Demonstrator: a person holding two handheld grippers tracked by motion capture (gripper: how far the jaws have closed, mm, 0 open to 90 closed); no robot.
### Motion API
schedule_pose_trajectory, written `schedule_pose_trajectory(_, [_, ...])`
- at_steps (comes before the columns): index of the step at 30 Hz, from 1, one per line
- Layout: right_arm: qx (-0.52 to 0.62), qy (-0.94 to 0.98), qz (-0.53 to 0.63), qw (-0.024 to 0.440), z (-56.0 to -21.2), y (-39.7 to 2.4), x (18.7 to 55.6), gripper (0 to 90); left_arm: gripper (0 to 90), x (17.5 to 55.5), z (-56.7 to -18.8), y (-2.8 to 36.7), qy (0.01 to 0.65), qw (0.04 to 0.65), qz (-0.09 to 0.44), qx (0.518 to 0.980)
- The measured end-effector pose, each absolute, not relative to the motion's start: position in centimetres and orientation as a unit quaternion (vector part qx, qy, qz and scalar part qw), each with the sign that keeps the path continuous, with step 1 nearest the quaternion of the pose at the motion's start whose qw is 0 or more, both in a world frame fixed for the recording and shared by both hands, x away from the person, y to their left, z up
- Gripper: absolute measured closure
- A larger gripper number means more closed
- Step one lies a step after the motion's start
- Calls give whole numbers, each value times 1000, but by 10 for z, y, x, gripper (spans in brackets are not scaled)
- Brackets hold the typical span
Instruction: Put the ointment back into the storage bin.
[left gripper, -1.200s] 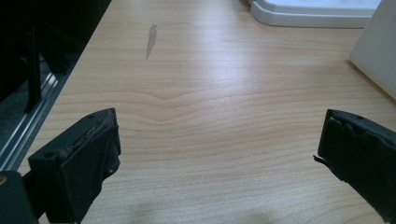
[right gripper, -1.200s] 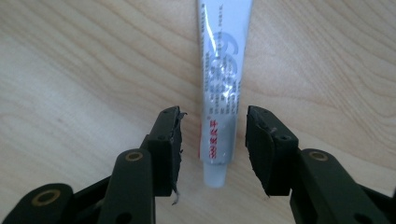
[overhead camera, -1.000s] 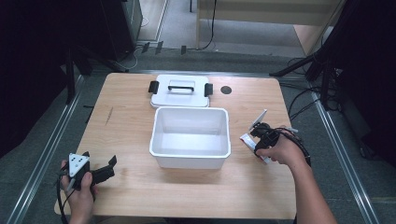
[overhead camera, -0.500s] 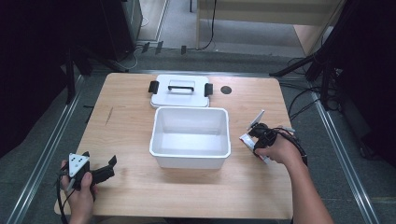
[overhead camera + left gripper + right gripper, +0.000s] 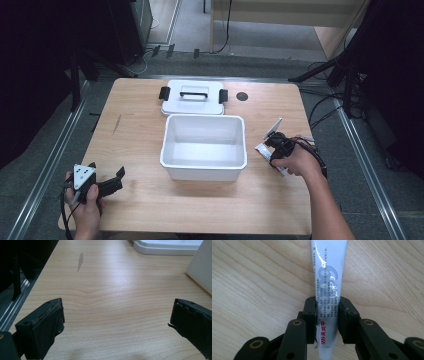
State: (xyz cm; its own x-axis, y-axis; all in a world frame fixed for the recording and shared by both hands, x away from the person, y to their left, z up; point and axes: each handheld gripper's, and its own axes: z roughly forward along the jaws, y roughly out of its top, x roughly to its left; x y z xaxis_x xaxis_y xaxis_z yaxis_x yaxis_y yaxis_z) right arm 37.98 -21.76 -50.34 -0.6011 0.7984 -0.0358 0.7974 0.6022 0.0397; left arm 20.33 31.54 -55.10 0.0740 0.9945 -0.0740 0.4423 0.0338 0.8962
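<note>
Right tool (image 5: 327, 315), jaws just closed onto the white ointment tube (image 5: 329, 277) lying on the worktop (image 5: 140, 125) right of the open bin (image 5: 204, 172); grip apparently secured, so lifting can follow. Left tool (image 5: 117, 322) rests wide open, empty.

White open bin (image 5: 204, 146) at the counter's (image 5: 135, 130) centre, empty inside. White lid (image 5: 193, 96) with black handle and side clips, flat just behind it, near far edge. Small dark round mark (image 5: 242, 96) beside lid, toward far right corner.
</note>
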Motion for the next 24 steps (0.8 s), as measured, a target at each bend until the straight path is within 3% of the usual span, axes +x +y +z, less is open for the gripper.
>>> schedule_pose_trajectory(9, [463, 886, 10, 6, -496, -220, 382, 720, 1, 203, -551, 315, 591, 409, 337, 608])
schedule_pose_trajectory(24, [468, 883, 26, 8, -446, -219, 383, 722, 2, 203, -551, 315, 591, 407, 338, 609])
